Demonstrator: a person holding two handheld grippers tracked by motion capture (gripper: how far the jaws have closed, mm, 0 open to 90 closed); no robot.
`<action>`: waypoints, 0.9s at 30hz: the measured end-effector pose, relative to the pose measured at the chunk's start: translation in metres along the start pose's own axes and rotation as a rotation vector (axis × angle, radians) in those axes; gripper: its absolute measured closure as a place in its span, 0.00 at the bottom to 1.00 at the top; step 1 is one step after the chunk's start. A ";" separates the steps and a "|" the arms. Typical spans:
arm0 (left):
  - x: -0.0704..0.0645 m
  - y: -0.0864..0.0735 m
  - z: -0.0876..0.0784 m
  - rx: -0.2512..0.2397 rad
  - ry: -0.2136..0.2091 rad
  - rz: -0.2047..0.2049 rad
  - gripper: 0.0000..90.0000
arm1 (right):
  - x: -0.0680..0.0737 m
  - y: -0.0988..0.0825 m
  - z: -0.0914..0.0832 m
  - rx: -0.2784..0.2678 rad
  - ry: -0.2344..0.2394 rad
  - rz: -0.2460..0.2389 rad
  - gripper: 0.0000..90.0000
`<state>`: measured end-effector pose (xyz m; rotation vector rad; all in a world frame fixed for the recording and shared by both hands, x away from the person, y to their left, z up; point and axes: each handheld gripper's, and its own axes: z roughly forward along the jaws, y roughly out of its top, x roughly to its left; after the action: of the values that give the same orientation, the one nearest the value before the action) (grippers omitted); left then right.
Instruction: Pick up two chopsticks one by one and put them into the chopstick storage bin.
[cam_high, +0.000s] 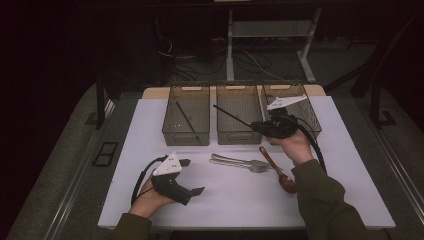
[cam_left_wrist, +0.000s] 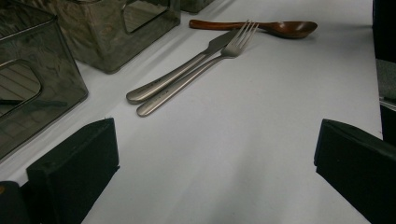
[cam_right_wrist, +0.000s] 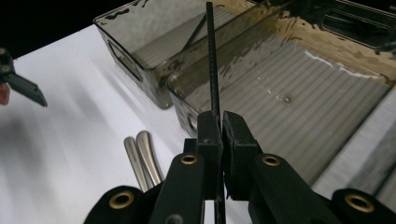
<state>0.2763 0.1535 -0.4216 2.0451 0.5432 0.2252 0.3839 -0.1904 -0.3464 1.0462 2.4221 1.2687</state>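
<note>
The right gripper (cam_right_wrist: 220, 130) is clenched on a thin black chopstick (cam_right_wrist: 212, 60). The chopstick sticks out past its tips, over the middle bin (cam_high: 239, 114), and another piece of it pokes out behind the pads. Under the gripper is the front wall of that bin. Beyond the chopstick's far end sits the left bin (cam_high: 186, 115), which has another black chopstick (cam_high: 186, 118) lying inside it. The right bin (cam_high: 292, 107) is right by the hand that holds the gripper. All three bins stand side by side in a row near the far edge of the counter (cam_high: 150, 130).

Just below the right gripper, on the person's side of it, lie a fork (cam_left_wrist: 201, 70) and a knife (cam_left_wrist: 182, 72), touching each other, and a brown wooden spoon (cam_left_wrist: 275, 28) beside them.

The left gripper (cam_high: 192, 176) is released, with its jaws wide apart and nothing between them. It rests low near the front edge of the counter. Ahead of it is bare white counter, then the fork and knife, then the spoon. Nothing stands in its way. To its left side are the bin walls.
</note>
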 end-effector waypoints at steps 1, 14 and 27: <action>0.000 0.000 0.000 -0.002 -0.001 -0.001 0.00 | 0.001 0.003 0.003 0.001 0.001 0.003 0.96; 0.000 0.000 0.000 -0.004 -0.001 -0.002 0.00 | 0.014 0.031 0.042 0.035 -0.011 0.017 0.96; -0.001 0.002 0.000 -0.009 -0.001 0.013 0.00 | 0.027 0.057 0.077 0.070 -0.026 -0.002 0.96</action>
<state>0.2761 0.1524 -0.4196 2.0402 0.5274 0.2335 0.4293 -0.1018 -0.3449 1.0719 2.4642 1.1699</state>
